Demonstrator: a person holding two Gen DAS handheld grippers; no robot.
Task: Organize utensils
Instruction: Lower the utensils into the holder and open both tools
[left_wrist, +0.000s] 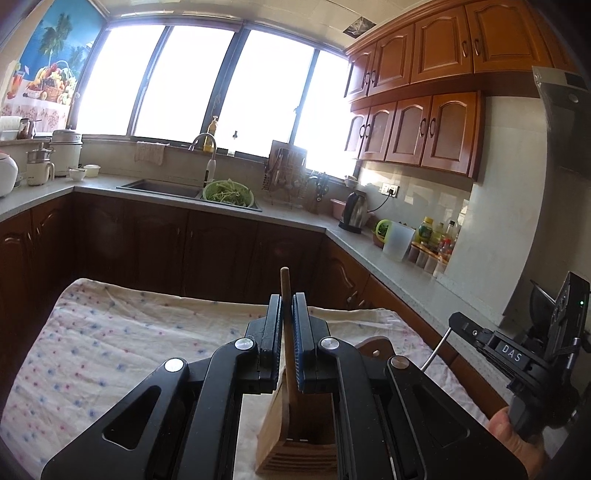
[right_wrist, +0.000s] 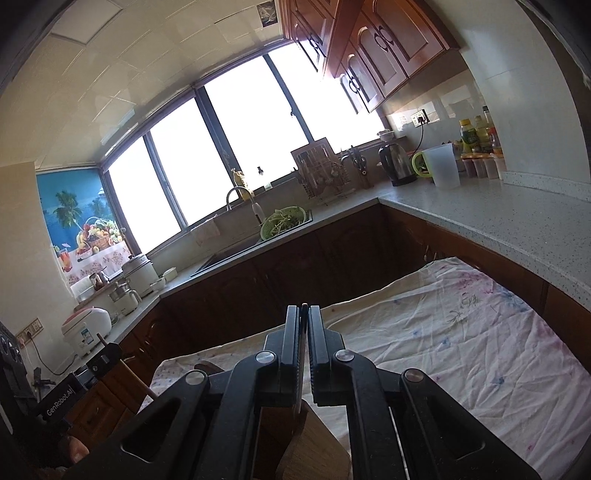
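Left tool (left_wrist: 287, 325) grips wooden utensil (left_wrist: 286, 291) above holder (left_wrist: 295, 443).

left tongs (left_wrist: 287, 321) clamped, right tongs (right_wrist: 303, 332) clamped

Wooden utensil holder (left_wrist: 295, 439) stands right under both grippers, blocking the way straight down. Left of it the floral cloth (left_wrist: 110, 350) lies bare out to its left edge; the cloth's right half is bare too. Along the table's right edge runs the counter (right_wrist: 517, 221), close.
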